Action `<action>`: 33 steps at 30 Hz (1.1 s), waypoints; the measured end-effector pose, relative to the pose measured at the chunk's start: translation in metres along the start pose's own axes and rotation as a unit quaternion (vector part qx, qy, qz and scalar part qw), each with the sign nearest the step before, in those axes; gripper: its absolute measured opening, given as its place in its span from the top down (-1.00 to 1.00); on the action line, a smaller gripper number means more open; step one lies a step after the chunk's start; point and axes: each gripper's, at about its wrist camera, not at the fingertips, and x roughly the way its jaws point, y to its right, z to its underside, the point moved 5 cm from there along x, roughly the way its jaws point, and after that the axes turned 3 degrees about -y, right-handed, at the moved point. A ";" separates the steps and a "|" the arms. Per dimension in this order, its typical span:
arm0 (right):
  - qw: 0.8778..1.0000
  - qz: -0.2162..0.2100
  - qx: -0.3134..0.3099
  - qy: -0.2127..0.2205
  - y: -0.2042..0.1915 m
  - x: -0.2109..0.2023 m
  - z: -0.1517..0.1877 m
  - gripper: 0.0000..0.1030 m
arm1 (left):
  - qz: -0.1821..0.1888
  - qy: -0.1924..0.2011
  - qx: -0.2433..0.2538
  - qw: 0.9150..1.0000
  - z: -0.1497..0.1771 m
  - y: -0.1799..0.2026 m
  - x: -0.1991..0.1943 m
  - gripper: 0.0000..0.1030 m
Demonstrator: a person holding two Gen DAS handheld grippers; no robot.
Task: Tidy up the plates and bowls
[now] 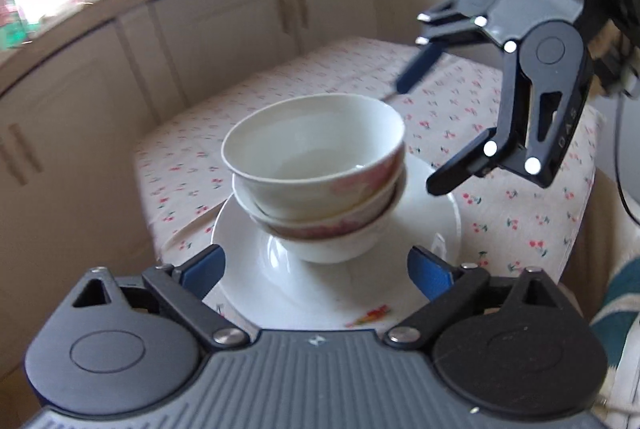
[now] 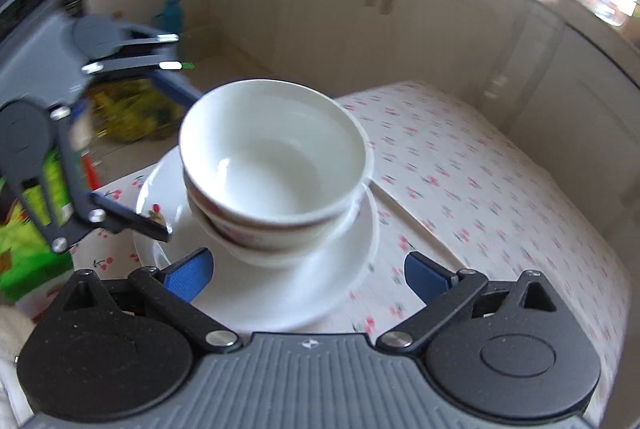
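A stack of white bowls with pink flower patterns (image 1: 316, 173) stands on a white plate (image 1: 436, 217) on the table; the top bowl sits tilted. The stack (image 2: 276, 169) and the plate (image 2: 280, 293) also show in the right wrist view. My left gripper (image 1: 316, 273) is open and empty, its blue pads on either side of the plate's near edge. My right gripper (image 2: 308, 275) is open and empty, just short of the plate. The right gripper shows in the left wrist view (image 1: 416, 129) above and right of the stack. The left gripper shows in the right wrist view (image 2: 176, 149) left of the stack.
The table wears a cream cloth with small cherries (image 2: 480, 189). Beige kitchen cabinets (image 1: 224, 29) stand behind it under a cluttered counter. Green and yellow packages (image 2: 36, 229) lie left of the table. A teal object (image 2: 172, 13) stands on the floor.
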 end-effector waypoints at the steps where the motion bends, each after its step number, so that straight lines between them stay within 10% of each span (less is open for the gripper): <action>1: 1.000 0.013 0.020 -0.001 0.001 -0.005 0.004 -1.00 | -0.012 0.008 -0.015 1.000 0.001 0.003 -0.006 -0.99; 14: 0.946 0.158 0.284 -0.009 -0.019 -0.056 0.074 -1.00 | -0.129 0.008 -0.274 0.953 0.001 0.048 -0.056 -0.99; 33: 0.935 0.179 0.303 0.050 -0.042 -0.119 0.079 -1.00 | -0.167 0.029 -0.291 0.941 -0.011 0.075 -0.096 -0.99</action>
